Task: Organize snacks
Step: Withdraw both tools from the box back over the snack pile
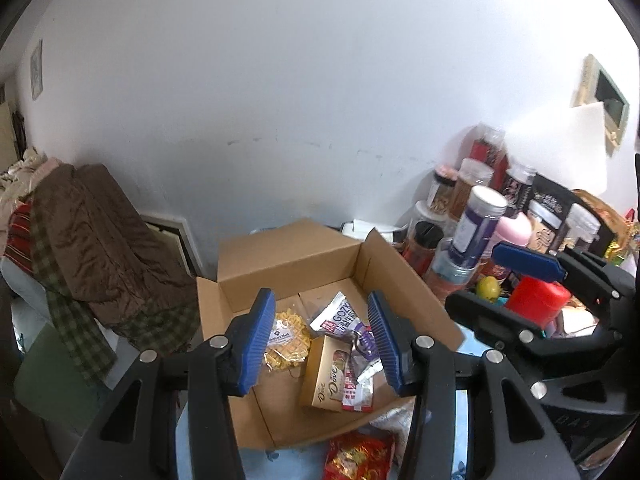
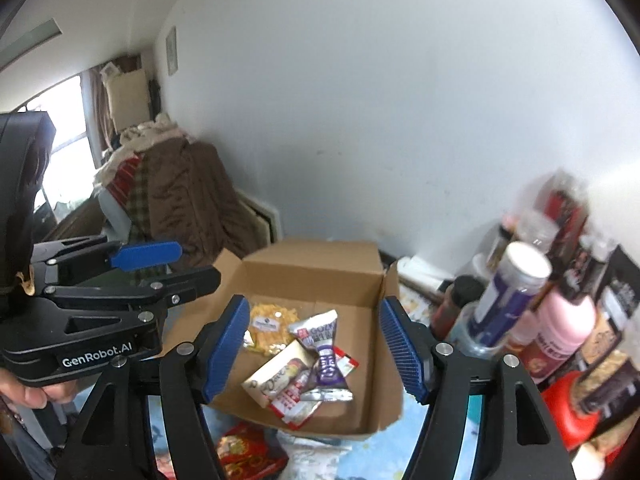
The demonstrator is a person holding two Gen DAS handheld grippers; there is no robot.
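An open cardboard box (image 1: 288,268) sits on the table below both grippers. In it lie a yellow snack bag (image 1: 288,340), a gold Dove box (image 1: 324,376), a purple-and-white packet (image 1: 336,314) and a red-and-white packet (image 1: 356,394). The right wrist view shows the same box (image 2: 312,268), yellow bag (image 2: 270,326) and Dove box (image 2: 276,376). My left gripper (image 1: 320,344) hangs open above the box with nothing between its blue pads. My right gripper (image 2: 314,352) is also open and empty, higher than the contents. A red snack bag (image 1: 360,456) lies outside the box's near edge.
Several jars and bottles (image 1: 480,216) crowd the right side, with a pink bottle (image 1: 516,228) and a red container (image 1: 536,304). A chair draped in a brown coat (image 1: 96,232) stands at the left by the white wall. A hand (image 2: 36,396) grips the left tool.
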